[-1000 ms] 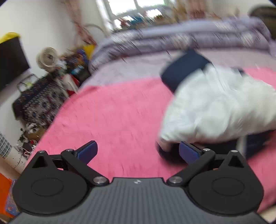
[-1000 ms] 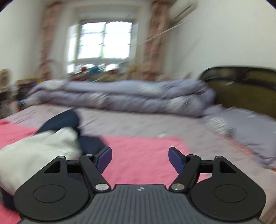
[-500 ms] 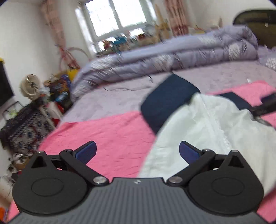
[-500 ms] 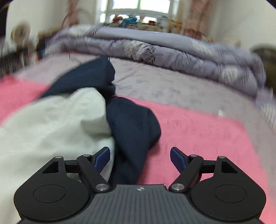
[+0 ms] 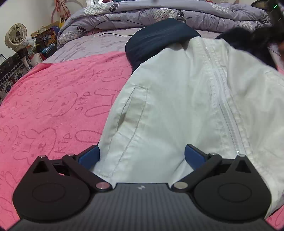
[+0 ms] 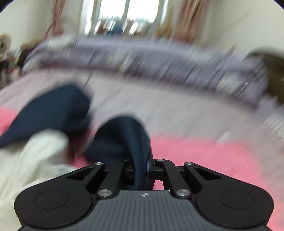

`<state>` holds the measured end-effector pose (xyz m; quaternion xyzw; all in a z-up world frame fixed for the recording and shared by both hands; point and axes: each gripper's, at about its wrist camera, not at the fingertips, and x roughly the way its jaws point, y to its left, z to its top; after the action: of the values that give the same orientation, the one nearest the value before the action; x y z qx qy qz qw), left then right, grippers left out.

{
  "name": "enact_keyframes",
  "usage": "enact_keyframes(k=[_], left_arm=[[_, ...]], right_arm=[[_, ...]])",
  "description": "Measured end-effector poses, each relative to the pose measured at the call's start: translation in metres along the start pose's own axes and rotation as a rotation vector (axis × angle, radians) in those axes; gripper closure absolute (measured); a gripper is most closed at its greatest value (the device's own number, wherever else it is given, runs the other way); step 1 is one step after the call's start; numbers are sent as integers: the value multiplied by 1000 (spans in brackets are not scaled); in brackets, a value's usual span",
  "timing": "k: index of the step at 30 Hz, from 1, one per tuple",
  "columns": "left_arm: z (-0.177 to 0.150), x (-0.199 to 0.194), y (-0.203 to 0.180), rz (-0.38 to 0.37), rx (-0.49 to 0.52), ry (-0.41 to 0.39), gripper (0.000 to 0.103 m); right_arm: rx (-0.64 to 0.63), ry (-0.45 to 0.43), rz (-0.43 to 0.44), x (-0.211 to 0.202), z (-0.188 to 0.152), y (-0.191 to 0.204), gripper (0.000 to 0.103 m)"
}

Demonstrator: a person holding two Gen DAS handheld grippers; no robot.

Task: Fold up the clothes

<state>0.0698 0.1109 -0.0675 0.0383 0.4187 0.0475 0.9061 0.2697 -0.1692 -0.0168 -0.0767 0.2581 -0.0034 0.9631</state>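
**Jacket gripped at 1 end, hem waiting in the other tool**

Jacket [image 5: 177,99], white body with navy sleeves, lies zip-up on the pink blanket [image 5: 53,99] that covers the bed. The right tool [image 6: 142,168] is clenched on a navy sleeve [image 6: 127,138], the cloth pinched between its closed fingers and running up out of them. The left tool [image 5: 142,156] is spread wide, its 2 blue pads [image 5: 88,157] either side of the white hem, with the fabric between them but not yet squeezed.

Risks, as I judge them: the right view is heavily smeared, which suggests a quick move; a fast pull on 1 sleeve while the left tool holds nothing could drag the whole jacket across the blanket and bunch it instead of folding it. The left pads could also close on only the top layer near the pocket seam [image 5: 131,113], so the front panel would lift away from the back. The pink blanket could get caught in the bite too.

Pose: the left tool sits low, nearly level with the bed, pointing along the jacket toward the grey duvet [image 5: 159,10]. The right tool points toward the window [image 6: 127,16], roughly level, with the sleeve draped over its front.
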Motion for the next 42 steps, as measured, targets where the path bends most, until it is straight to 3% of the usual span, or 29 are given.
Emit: enact_keyframes(k=[2, 4, 6, 8, 11, 12, 13, 14, 16, 19, 22, 25, 27, 30, 31, 32, 33, 34, 35, 38, 40, 42], left_arm=[[0, -2, -1, 1, 5, 3, 1], [-1, -5, -1, 2, 11, 6, 1], [-1, -7, -2, 3, 16, 9, 0], [-2, -8, 0, -2, 11, 9, 0], [0, -13, 4, 8, 11, 0, 0], [2, -19, 6, 25, 17, -18, 0], [4, -27, 8, 53, 26, -48, 0], [8, -33, 12, 75, 40, -79, 0], [15, -45, 19, 107, 70, -142, 0], [15, -34, 24, 81, 81, -105, 0], [-3, -10, 20, 28, 86, -36, 0], [-22, -2, 24, -19, -2, -68, 0], [-28, 2, 35, -69, -80, -75, 0], [-38, 0, 38, -87, -89, -135, 0], [-41, -2, 38, -88, -87, -153, 0], [-42, -3, 38, -92, -88, -161, 0], [-42, -3, 39, -100, -89, -165, 0], [-42, -3, 40, -107, -90, -170, 0], [-43, -3, 40, -114, -91, -178, 0], [-44, -4, 39, -128, -93, -193, 0], [-45, -4, 40, -134, -94, -197, 0], [-46, -5, 40, -142, -95, -201, 0]], right_arm=[[24, -113, -98, -34, 10, -30, 96], [93, -113, -188, -48, 8, -72, 94], [183, -13, -262, -44, -12, -111, 85], [251, 185, -293, -20, -46, -143, 67], [362, 496, -287, 4, -98, -179, 61], [436, 501, -259, -3, -104, -187, 60], [491, 452, -266, -16, -101, -191, 51], [545, 404, -273, -30, -97, -195, 33], [615, 295, -286, -56, -82, -197, 15], [666, 172, -135, -71, -45, -184, 2], [651, 194, 232, -33, 0, -130, 1], [621, 252, 472, 25, 36, -60, 0], [638, 363, 530, 76, 48, -16, 2], [693, 495, 547, 129, 45, 40, 13], [714, 528, 552, 144, 42, 57, 26], [753, 530, 531, 150, 41, 67, 52], [774, 515, 500, 151, 42, 75, 65], [673, 457, 480, 139, 56, 91, 83], [572, 399, 458, 128, 69, 106, 88], [263, 209, 424, 87, 107, 162, 97], [155, 130, 499, 54, 127, 214, 97], [80, 123, 628, 30, 140, 274, 97]])
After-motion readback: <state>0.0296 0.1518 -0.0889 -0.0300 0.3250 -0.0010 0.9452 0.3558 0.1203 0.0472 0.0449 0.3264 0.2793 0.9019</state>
